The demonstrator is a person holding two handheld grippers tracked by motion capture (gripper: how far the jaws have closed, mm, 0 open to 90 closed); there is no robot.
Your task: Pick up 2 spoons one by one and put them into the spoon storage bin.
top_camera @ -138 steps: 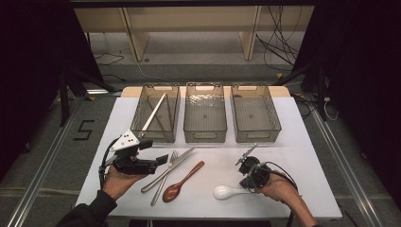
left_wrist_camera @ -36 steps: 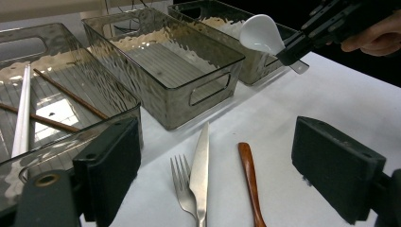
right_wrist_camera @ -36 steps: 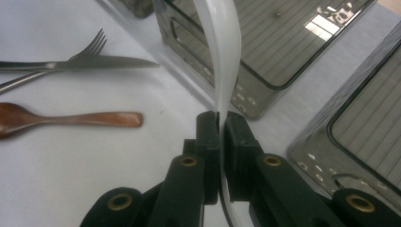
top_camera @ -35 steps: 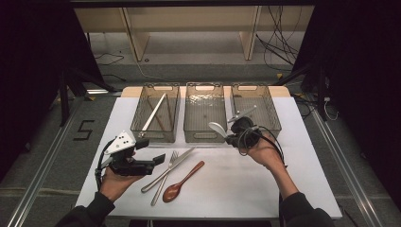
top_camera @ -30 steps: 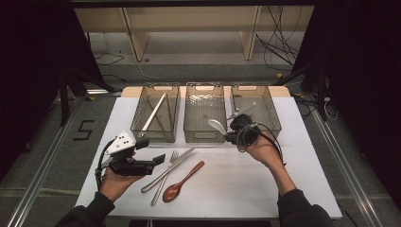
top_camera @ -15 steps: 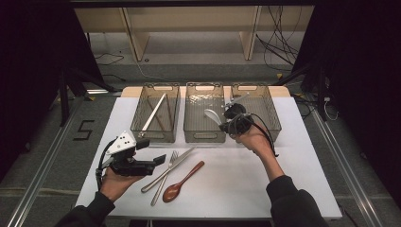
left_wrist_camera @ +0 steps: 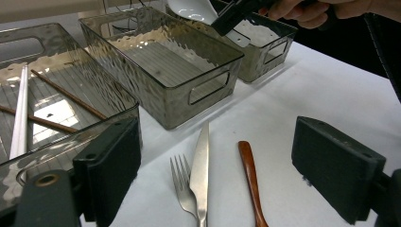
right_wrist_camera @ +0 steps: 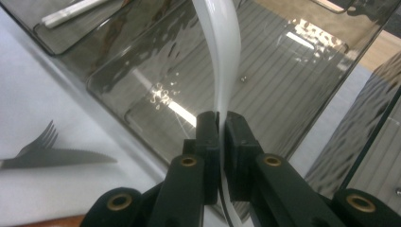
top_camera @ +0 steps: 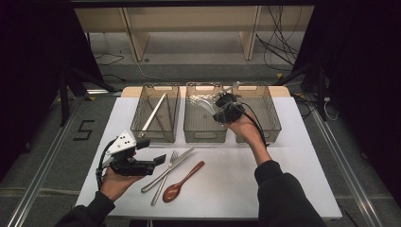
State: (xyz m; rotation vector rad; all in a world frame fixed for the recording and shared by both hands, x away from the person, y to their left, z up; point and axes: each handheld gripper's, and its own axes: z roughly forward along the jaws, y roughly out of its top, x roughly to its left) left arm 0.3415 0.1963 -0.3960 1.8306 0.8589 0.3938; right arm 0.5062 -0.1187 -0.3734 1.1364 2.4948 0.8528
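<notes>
Above the seemingly empty middle bin (top_camera: 204,113), right gripper (top_camera: 218,107) jaws clamp a white spoon (right_wrist_camera: 222,52).

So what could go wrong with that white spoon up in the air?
The right gripper pinches the white spoon only by its thin handle edge, so it could slip or swivel between the jaws. It hangs above the middle bin, close to the wall shared with the right bin, so a drop might bounce onto the rim or land in the wrong bin.
</notes>
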